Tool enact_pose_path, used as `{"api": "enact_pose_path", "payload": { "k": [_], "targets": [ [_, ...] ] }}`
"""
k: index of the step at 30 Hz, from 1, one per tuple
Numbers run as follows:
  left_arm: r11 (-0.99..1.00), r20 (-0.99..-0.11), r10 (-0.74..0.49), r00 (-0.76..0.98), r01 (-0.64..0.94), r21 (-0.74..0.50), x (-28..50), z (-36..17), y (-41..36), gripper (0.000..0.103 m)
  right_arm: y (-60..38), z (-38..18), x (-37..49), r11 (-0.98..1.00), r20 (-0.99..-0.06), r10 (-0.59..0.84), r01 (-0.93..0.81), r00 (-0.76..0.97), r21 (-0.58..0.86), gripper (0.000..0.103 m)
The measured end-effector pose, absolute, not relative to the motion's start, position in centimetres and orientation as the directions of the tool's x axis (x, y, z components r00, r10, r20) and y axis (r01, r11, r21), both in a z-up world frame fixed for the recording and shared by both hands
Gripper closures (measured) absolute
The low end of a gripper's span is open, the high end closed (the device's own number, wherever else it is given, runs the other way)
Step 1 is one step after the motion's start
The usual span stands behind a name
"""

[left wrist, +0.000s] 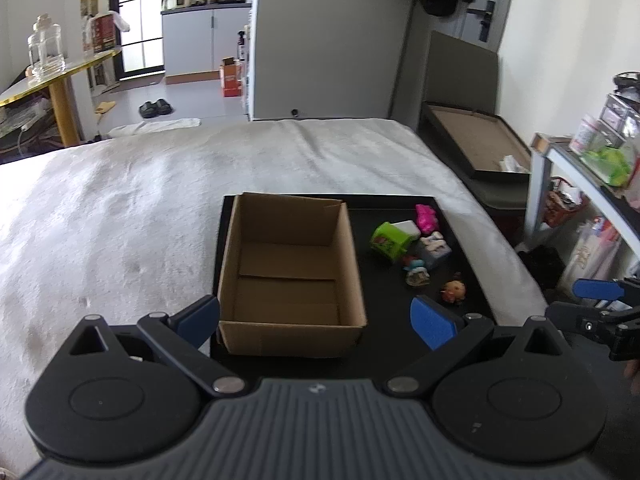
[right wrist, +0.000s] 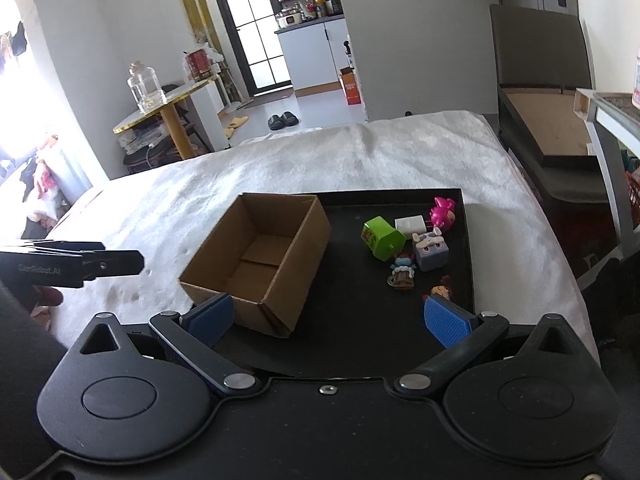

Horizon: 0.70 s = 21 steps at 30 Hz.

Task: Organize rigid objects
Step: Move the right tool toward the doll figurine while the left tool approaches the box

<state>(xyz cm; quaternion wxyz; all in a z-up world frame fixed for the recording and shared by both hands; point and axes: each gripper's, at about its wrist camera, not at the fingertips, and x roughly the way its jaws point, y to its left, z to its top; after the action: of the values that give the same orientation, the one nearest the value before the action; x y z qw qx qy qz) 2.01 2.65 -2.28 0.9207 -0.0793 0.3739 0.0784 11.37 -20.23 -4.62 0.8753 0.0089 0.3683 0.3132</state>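
Note:
An empty open cardboard box point(left wrist: 290, 276) point(right wrist: 256, 260) stands on the left of a black tray point(left wrist: 390, 320) point(right wrist: 352, 320) on the bed. To its right lie several small toys: a green cube point(left wrist: 389, 240) point(right wrist: 382, 237), a white block point(left wrist: 408, 229) point(right wrist: 410, 224), a pink figure point(left wrist: 426, 218) point(right wrist: 442, 210), a grey cube point(left wrist: 436, 250) point(right wrist: 430, 252), a blue-hatted figure point(left wrist: 416, 272) point(right wrist: 402, 272) and an orange figure point(left wrist: 454, 291) point(right wrist: 440, 290). My left gripper point(left wrist: 316, 320) is open and empty before the box. My right gripper point(right wrist: 328, 318) is open and empty at the tray's near edge.
A white blanket point(left wrist: 140, 200) point(right wrist: 360, 152) covers the bed. A gold table with a glass jar point(left wrist: 46, 46) point(right wrist: 146, 86) stands at the left. A dark chest point(left wrist: 476, 140) point(right wrist: 552, 128) and a shelf point(left wrist: 592, 168) stand at the right.

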Motion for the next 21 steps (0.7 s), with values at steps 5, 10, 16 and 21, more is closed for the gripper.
{"api": "enact_pose_path", "payload": {
  "k": [5,10,16,21],
  "targets": [
    [0.967,-0.707,0.119,0.697,-0.242,-0.075,3.0,-3.2,3.5,0.002,-20.0,-6.0,12.4,0.812,-0.645,0.546,-0.529,0.535,0.248,0.000],
    [0.957,-0.711,0.146,0.688,-0.279,-0.074,3.8,-4.1,4.2,0.002,-19.8,-7.0,13.5,0.815,-0.648,0.542,-0.523,0.536,0.249,0.000],
    [0.948,-0.716,0.166,0.679,-0.308,-0.073,4.9,-5.2,4.8,0.002,-19.7,-8.0,14.9,0.818,-0.652,0.542,-0.509,0.530,0.267,0.000],
    [0.940,-0.721,0.186,0.668,-0.333,-0.066,5.8,-6.4,5.5,0.002,-19.9,-9.1,16.3,0.824,-0.661,0.536,-0.498,0.525,0.272,0.000]
  ]
}}
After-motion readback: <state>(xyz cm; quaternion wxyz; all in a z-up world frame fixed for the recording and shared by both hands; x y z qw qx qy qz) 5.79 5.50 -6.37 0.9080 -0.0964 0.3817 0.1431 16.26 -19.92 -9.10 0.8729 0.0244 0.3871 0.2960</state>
